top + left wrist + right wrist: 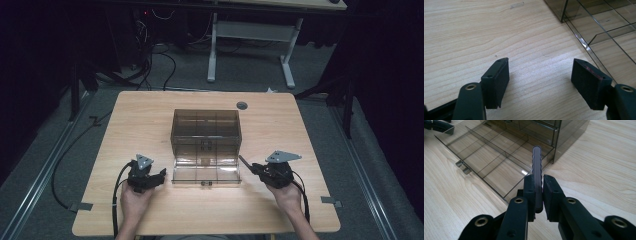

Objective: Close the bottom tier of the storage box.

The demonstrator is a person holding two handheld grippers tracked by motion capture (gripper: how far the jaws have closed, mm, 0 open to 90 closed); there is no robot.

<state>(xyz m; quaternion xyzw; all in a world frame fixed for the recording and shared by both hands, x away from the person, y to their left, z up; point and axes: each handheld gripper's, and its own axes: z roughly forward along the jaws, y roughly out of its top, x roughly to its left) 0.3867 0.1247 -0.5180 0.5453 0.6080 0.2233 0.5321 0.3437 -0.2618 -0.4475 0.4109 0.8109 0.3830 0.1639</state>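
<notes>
The right gripper's (538,195) fingers (552,192) pinch a dark ridged rod (537,167), pointing toward the smoky drawer box (205,131). The left gripper's (541,80) fingers gape wide over bare counter (474,32), holding nothing. From above, the pulled-out drawer (206,172) lies between both grippers.

1. A lab or recording workspace is showing here: a light wood-grain counter (150,107) is standing alone on grey carpet (45,145), with dark surroundings closing in on both sides.
2. Black cables (155,62) are trailing across the floor toward equipment in the dark behind, where a small red light (145,12) is glowing.
3. A second desk on a white metal frame (250,35) is standing behind.
4. Metal rails (37,175) are running along the floor beside the counter.
</notes>
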